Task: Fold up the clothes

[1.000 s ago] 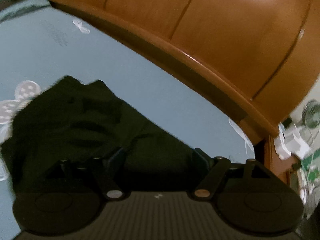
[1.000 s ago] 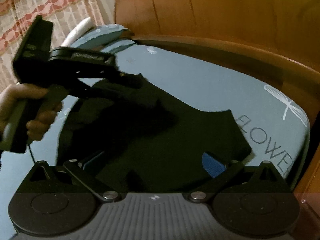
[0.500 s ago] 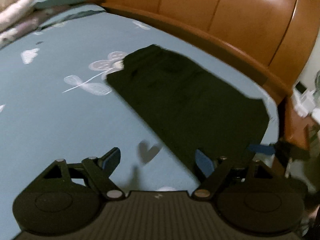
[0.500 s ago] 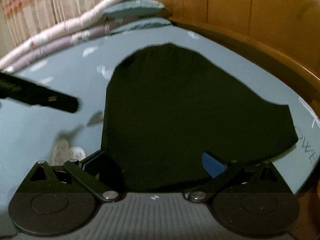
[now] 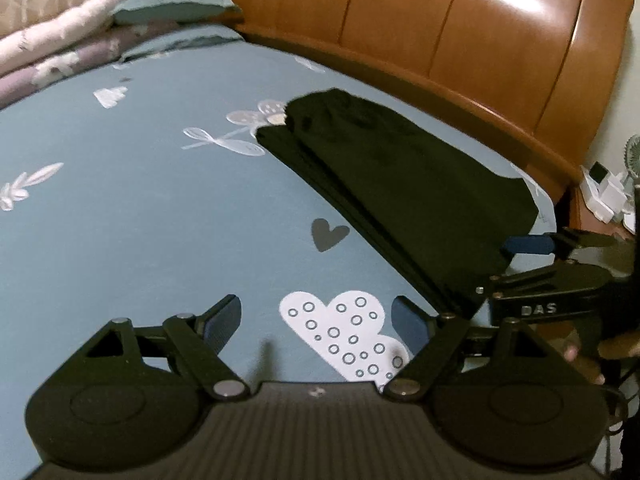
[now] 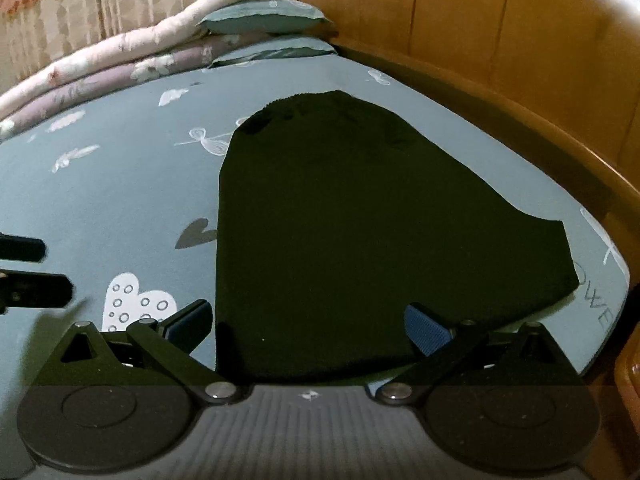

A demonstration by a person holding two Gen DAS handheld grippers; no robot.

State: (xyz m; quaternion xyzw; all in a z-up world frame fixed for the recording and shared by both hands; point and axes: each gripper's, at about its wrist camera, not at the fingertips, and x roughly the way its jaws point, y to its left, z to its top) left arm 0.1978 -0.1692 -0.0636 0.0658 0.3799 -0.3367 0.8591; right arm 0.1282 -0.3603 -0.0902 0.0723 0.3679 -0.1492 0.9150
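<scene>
A black garment [image 5: 404, 184] lies folded and flat on the blue patterned bed sheet [image 5: 140, 208]; it also shows in the right wrist view [image 6: 360, 232]. My left gripper [image 5: 316, 320] is open and empty, low over the sheet to the left of the garment's near corner. My right gripper [image 6: 308, 322] is open and empty, just above the garment's near edge. The right gripper also shows in the left wrist view [image 5: 536, 256], and part of the left gripper shows at the left edge of the right wrist view [image 6: 24, 276].
A wooden headboard [image 5: 460, 36] curves along the far side of the bed. Pillows and a folded quilt [image 6: 168, 48] lie at the far left. A bedside stand with white items [image 5: 604, 192] is at the right, past the bed edge.
Both grippers let go of the garment and pulled back toward me. The garment went from lifted and bunched to lying flat and folded on the sheet.
</scene>
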